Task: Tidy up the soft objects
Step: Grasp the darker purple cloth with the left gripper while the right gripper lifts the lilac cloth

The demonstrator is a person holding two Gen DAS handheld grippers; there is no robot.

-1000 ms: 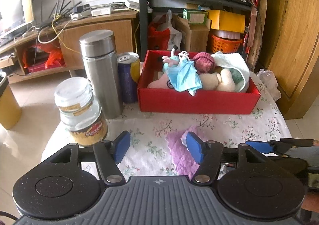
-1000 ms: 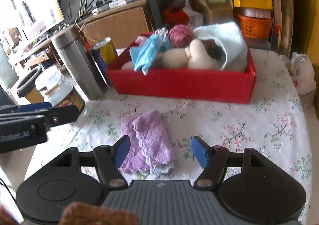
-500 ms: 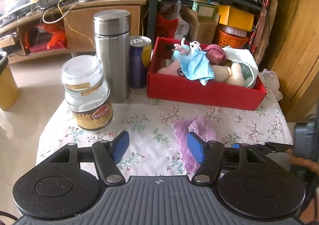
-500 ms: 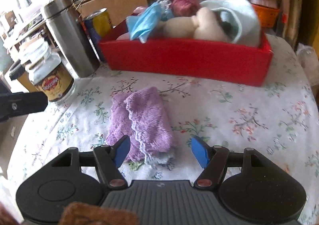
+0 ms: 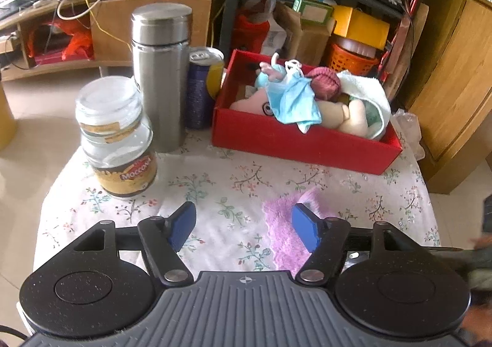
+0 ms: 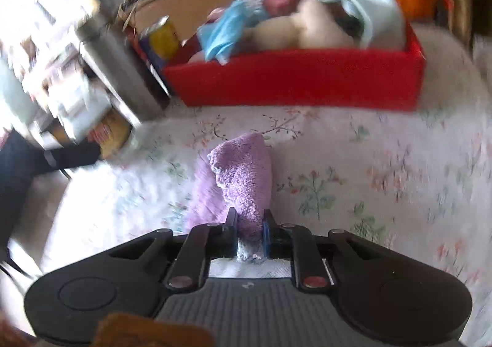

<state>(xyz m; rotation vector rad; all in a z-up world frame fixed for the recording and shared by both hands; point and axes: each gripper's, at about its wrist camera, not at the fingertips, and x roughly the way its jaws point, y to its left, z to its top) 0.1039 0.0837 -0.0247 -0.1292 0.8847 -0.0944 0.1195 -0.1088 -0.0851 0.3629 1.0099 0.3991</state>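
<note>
A folded purple cloth point(image 6: 240, 177) lies on the floral tablecloth in front of a red box point(image 6: 295, 82). My right gripper point(image 6: 249, 224) is shut on the cloth's near end. The red box point(image 5: 295, 144) holds several soft things: a blue face mask point(image 5: 292, 101), a pink knitted ball point(image 5: 324, 85), a beige plush point(image 5: 347, 116) and a pale towel point(image 5: 369, 94). My left gripper point(image 5: 243, 224) is open and empty above the table, and the purple cloth point(image 5: 283, 224) shows partly behind its right finger.
A coffee jar point(image 5: 117, 137), a steel flask point(image 5: 161, 76) and a drink can point(image 5: 201, 88) stand left of the box. A wooden cabinet point(image 5: 455, 85) stands at the right. Cluttered shelves are behind. The table edge runs along the left.
My right gripper has moved down and forward and shut on the purple cloth; its view is now blurred. My left gripper has drawn back and risen slightly, still open.
</note>
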